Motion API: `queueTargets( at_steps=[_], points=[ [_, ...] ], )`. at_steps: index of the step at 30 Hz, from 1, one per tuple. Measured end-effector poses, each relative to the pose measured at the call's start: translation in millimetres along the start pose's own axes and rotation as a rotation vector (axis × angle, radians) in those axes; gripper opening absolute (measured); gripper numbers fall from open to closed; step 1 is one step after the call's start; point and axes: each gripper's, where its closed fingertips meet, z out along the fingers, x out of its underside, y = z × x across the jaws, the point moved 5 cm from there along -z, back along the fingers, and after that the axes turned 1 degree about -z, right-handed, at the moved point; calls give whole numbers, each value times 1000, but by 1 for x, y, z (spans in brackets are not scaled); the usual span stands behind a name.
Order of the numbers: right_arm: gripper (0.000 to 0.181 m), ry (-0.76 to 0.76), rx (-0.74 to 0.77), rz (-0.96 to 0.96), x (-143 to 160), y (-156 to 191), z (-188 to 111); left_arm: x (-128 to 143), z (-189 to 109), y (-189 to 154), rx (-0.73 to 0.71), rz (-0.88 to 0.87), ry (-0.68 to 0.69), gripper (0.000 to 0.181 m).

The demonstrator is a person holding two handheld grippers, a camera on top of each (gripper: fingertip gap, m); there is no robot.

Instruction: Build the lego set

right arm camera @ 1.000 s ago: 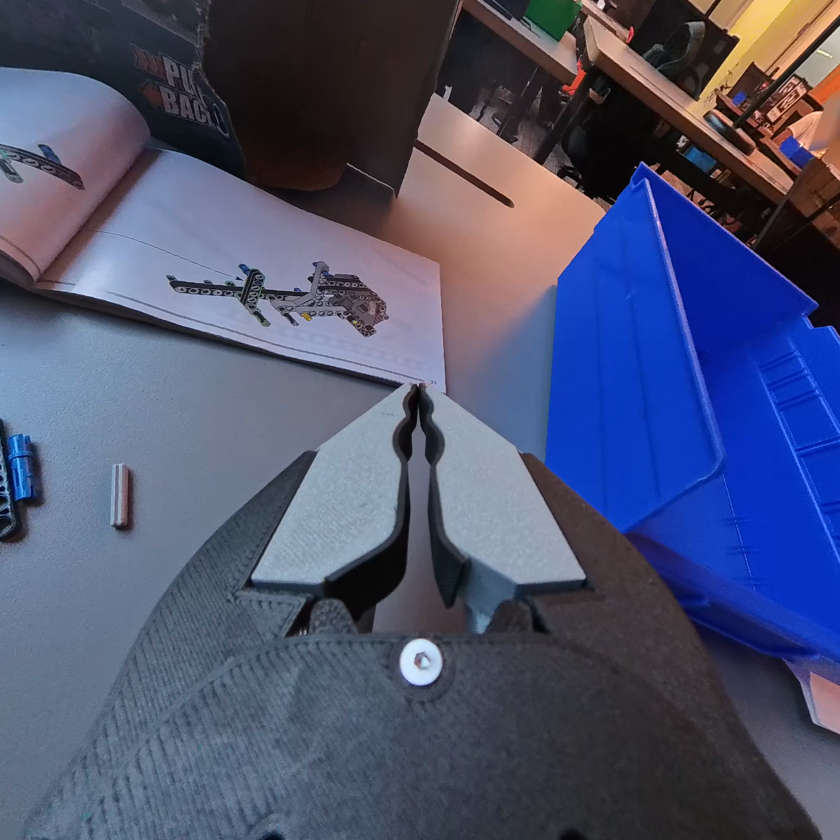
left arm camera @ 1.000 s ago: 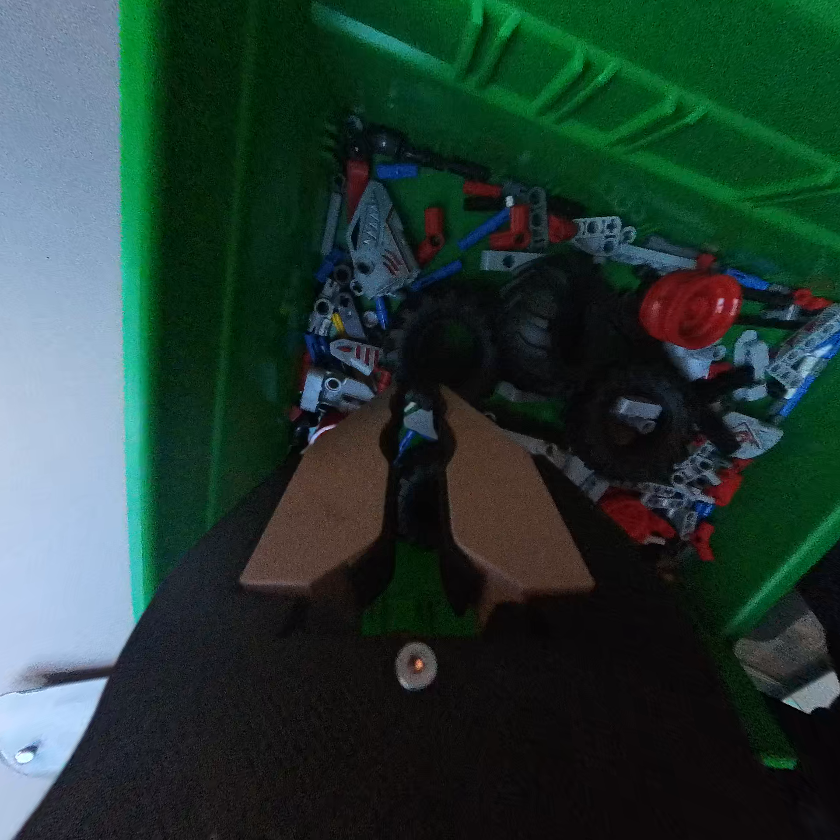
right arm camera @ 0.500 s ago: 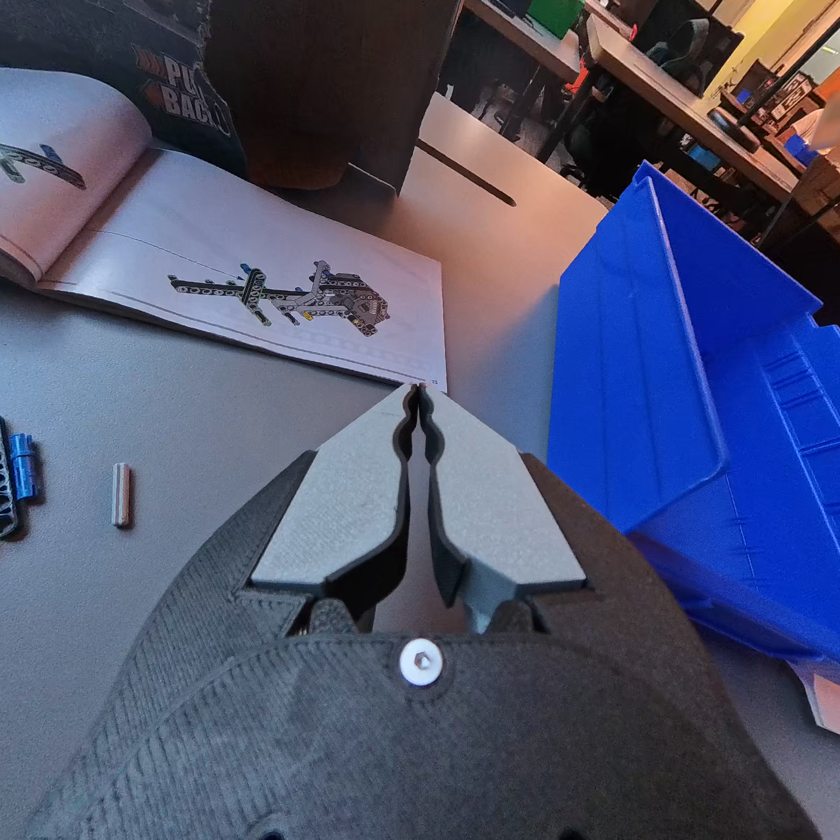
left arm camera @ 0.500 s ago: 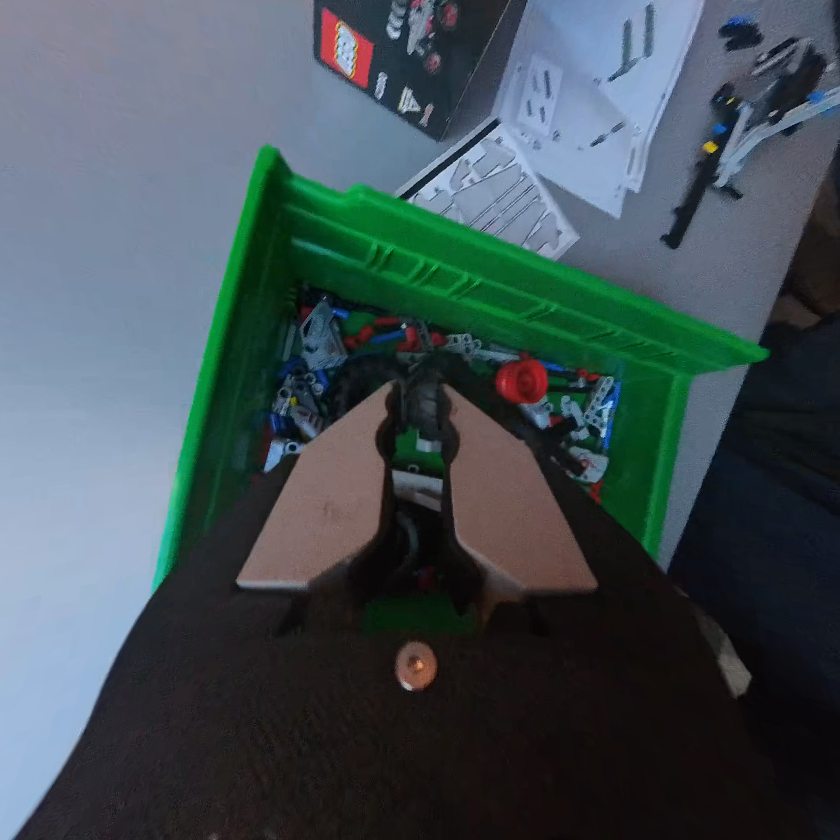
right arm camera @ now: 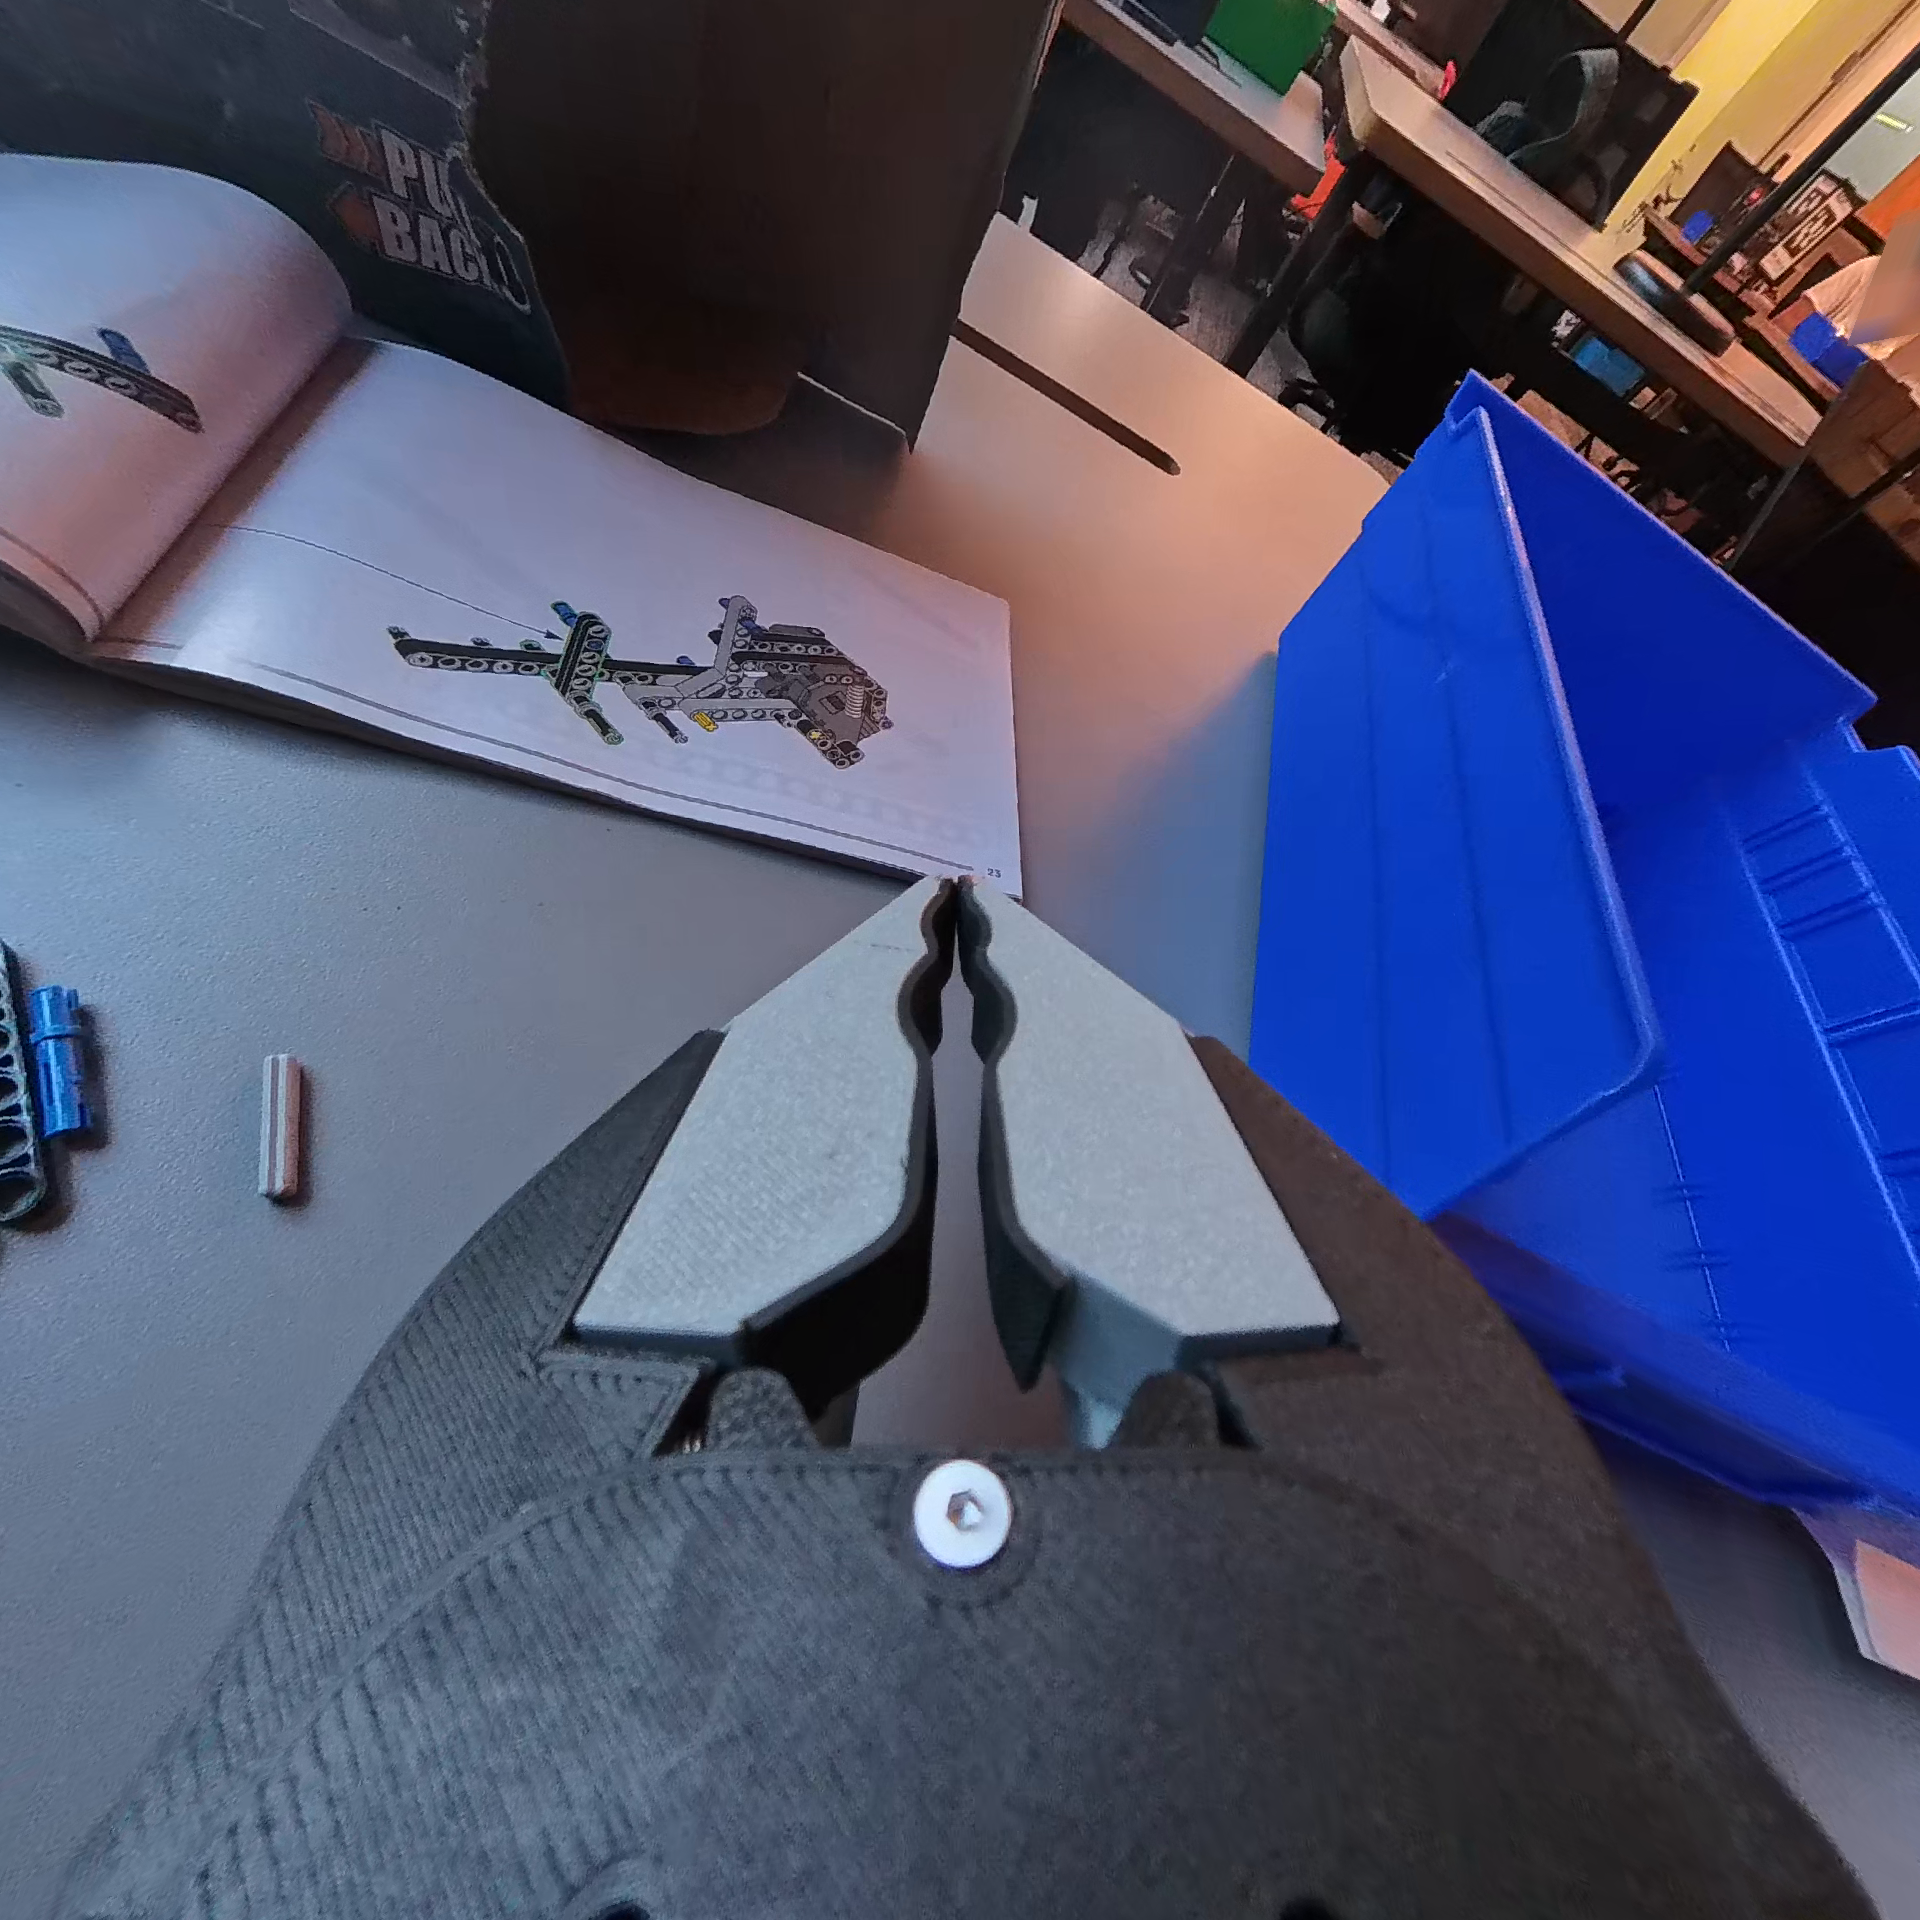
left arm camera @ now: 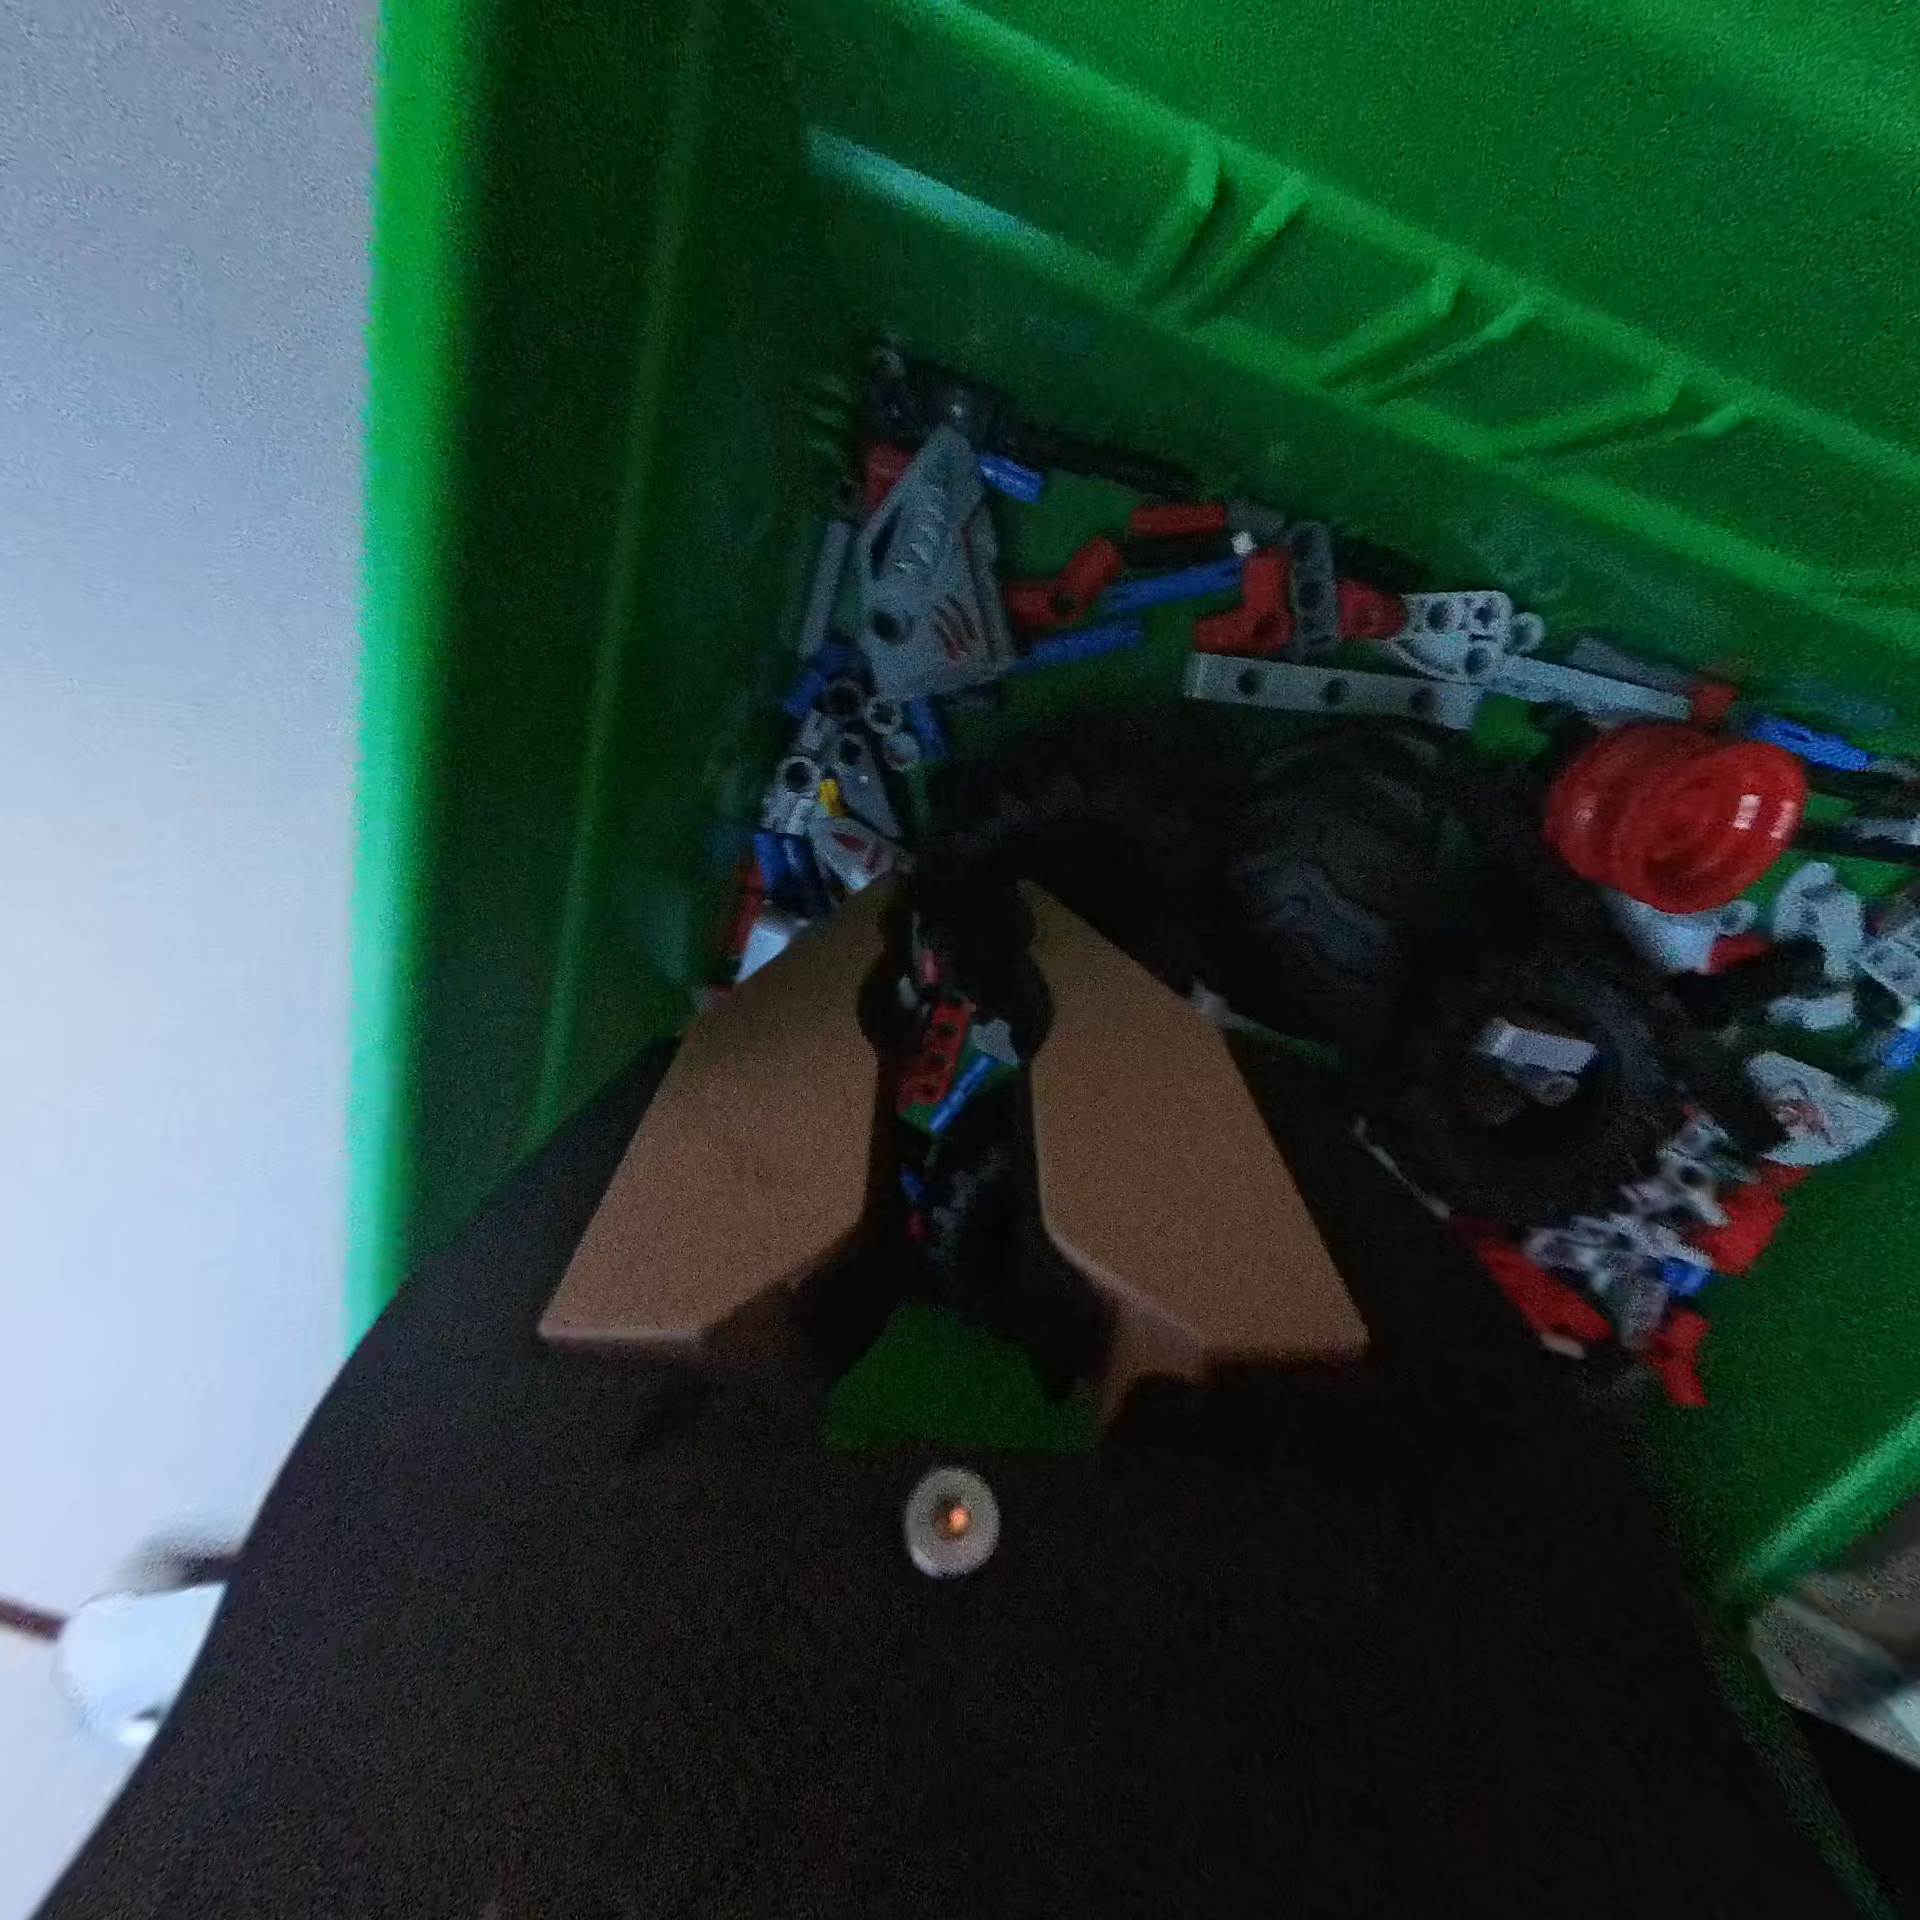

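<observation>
Left tool [left arm camera: 956, 914] is down inside the green bin [left arm camera: 1351, 208], tips parted with a clear gap, nothing gripped. Tips sit over the loose lego parts [left arm camera: 1091, 603] heaped on the bin floor, near the bin's left corner. A small red and blue piece [left arm camera: 940, 1049] shows through the gap between the brown fingers [left arm camera: 748, 1132]; whether the fingers touch it cannot be told, as the view is dark and blurred. Black tyres [left arm camera: 1330, 873] lie just right of the tips. A red round wheel hub [left arm camera: 1673, 810] lies farther right, against the far wall side of the heap. A grey panel piece [left arm camera: 925, 582] lies in the far left corner.

Right tool [right arm camera: 954, 883] is clenched, tips meeting, empty, held above the grey tabletop [right arm camera: 416, 987]. Its tips point at the near corner of the open instruction booklet [right arm camera: 623, 623]. Blue bin [right arm camera: 1507, 883] stands just right of the tool. On the tabletop to the left: a short grey axle [right arm camera: 281, 1127], and beyond it a blue pin [right arm camera: 57, 1060] touching a black beam [right arm camera: 16, 1101] at the frame edge. A dark set box [right arm camera: 436, 187] stands behind the booklet.
</observation>
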Motion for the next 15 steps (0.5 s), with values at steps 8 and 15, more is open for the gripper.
queueTargets(
  at_steps=[8, 15],
  points=[
    [0, 4, -3, -5, 0, 0, 1, -14, -80, 10, -52, -75, -384, 15],
    [0, 9, 3, -5, 1, 0, 0, -18, -59, -17, 112, -12, -307, 15]
  ],
)
